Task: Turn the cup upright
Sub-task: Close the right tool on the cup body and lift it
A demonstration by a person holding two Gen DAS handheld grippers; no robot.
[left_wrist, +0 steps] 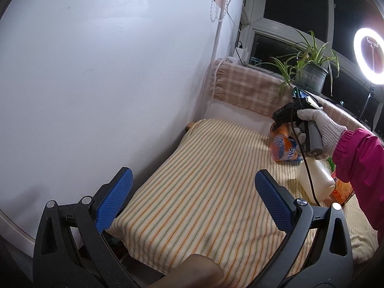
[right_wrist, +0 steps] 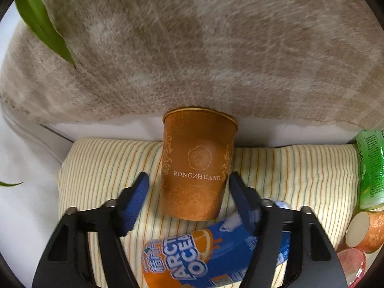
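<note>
An orange-brown paper cup [right_wrist: 198, 165] printed RONGZHUANG stands upright on the striped cloth [right_wrist: 100, 160], rim at the top, at the far edge by the beige blanket. My right gripper [right_wrist: 188, 183] is open; its blue pads sit either side of the cup's lower half with small gaps. In the left wrist view the cup [left_wrist: 279, 129] is mostly hidden behind the right gripper tool [left_wrist: 295, 110] held by a gloved hand. My left gripper [left_wrist: 192, 199] is open and empty over the cloth's near left part, far from the cup.
An orange-and-blue soda bottle [right_wrist: 211, 252] lies on its side just under my right gripper. A green bottle [right_wrist: 370, 168] and a second paper cup lying on its side [right_wrist: 364, 230] are at the right. A white bottle [left_wrist: 314, 180] lies nearby. Wall at left, potted plant [left_wrist: 309, 67] behind.
</note>
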